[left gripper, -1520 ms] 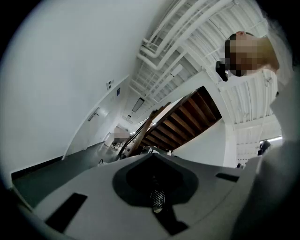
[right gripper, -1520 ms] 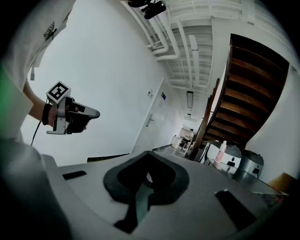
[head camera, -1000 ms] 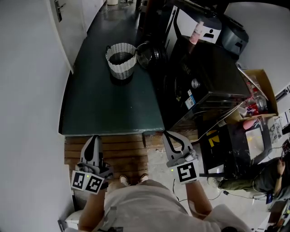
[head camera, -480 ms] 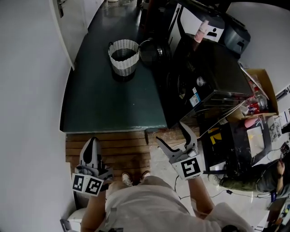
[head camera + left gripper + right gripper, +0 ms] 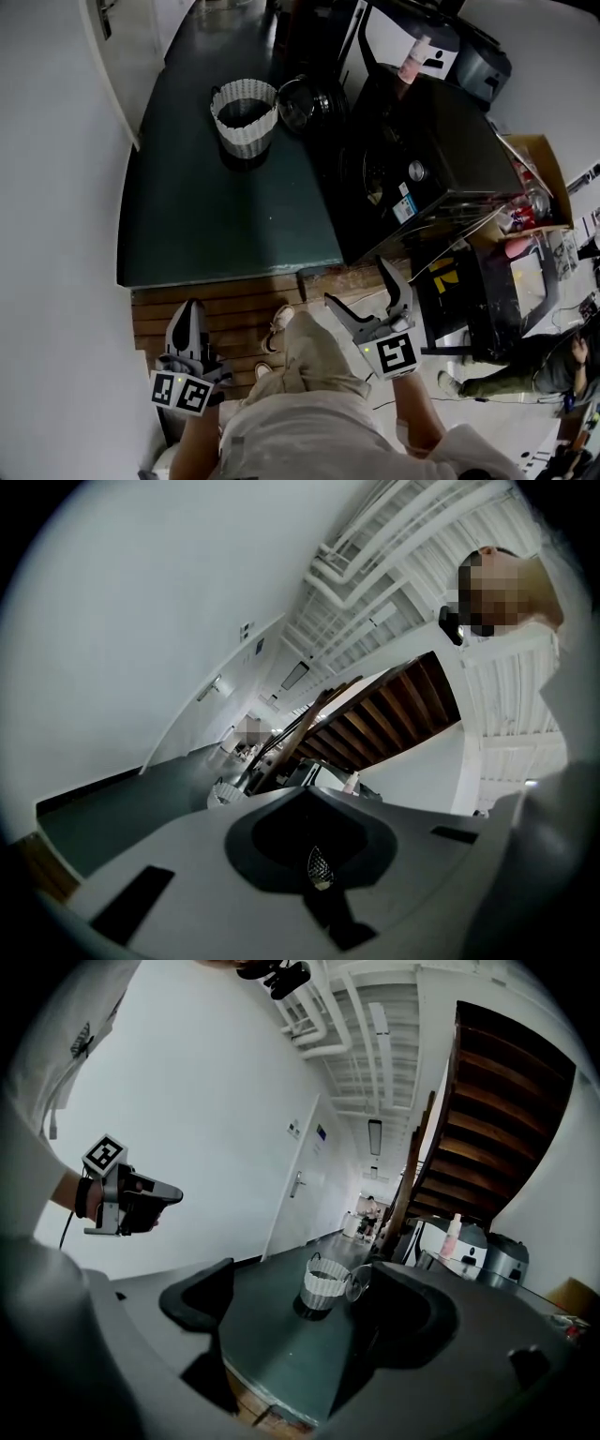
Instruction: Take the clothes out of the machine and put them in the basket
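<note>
Floor: we stand on a wooden slatted step (image 5: pixel 225 314) at the edge of a dark green floor (image 5: pixel 216 216), with a white wall (image 5: pixel 56 187) to our left.
Machine: a black washing machine (image 5: pixel 427 155) stands along the green floor's right edge, its round door (image 5: pixel 300 101) swung open. Its inside is too dark for us to read.
Basket: a white woven basket (image 5: pixel 245 114) stands upright on the green floor, just beside the open door and well apart from both grippers.
Around: a pink bottle (image 5: pixel 412 58) stands behind the machine. A cardboard box (image 5: pixel 536 173) and a person (image 5: pixel 525 366) are at the right, and our shoe (image 5: pixel 279 317) is between the grippers.
Left gripper (image 5: pixel 190 319): jaws closed together, empty.
Right gripper (image 5: pixel 361 286): jaws wide apart, just been opening, nothing between them.
Right gripper view only: a wall door (image 5: pixel 298 1194) and a dark staircase (image 5: pixel 506 1119) overhead.
</note>
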The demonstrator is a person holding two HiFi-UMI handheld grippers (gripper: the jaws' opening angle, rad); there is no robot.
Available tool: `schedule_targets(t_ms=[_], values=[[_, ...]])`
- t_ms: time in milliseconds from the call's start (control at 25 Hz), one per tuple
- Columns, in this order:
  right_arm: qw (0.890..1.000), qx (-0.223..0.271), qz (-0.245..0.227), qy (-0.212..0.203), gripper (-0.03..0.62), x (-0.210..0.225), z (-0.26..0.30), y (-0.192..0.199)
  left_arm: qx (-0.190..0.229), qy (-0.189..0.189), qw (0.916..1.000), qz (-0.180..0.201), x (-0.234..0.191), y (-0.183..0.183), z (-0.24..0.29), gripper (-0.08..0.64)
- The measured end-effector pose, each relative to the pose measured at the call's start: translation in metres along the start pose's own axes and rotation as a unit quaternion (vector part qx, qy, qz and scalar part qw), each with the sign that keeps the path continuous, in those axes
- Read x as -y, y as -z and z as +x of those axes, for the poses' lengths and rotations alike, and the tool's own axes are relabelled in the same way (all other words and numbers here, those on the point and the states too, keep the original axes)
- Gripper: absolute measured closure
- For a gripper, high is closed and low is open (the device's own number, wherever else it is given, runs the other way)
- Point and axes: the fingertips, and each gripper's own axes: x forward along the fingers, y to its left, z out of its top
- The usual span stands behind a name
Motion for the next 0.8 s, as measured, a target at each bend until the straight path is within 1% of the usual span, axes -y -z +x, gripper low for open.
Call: schedule_targets(t_ms=[80,200,400,480,600,680,800], values=[[1.0,-0.009,0.003,0.009,0.144,0.015,0.018,0.01,-0.008,0.009,0.9999,-0.003,-0.006,0.006,0.028,0.546],[1.0,-0.015,0.005,0.021,0.145,0.046,0.056,0.024,-0.018,0.032,0.9993,-0.002,-0.011,0.011,0.083,0.546],[0.999,-0.03,0.019,0.035,0.146,0.115,0.124,0.034,-0.047,0.063,0.9969,0.007,-0.008,0.009,0.206,0.546],[0.998,-0.035,0.033,0.035,0.146,0.148,0.149,0.027,-0.047,0.08,0.9955,0.02,0.007,-0.01,0.262,0.546],[0.997,-0.053,0.055,0.035,0.146,0.194,0.167,0.016,-0.032,0.116,0.9917,0.044,0.044,-0.052,0.332,0.546],[0.995,-0.059,0.067,0.046,0.146,0.221,0.174,0.009,-0.029,0.139,0.9889,0.044,0.063,-0.075,0.373,0.546],[0.993,-0.069,0.075,0.062,0.146,0.251,0.177,0.001,-0.036,0.158,0.9865,0.024,0.084,-0.087,0.414,0.546]])
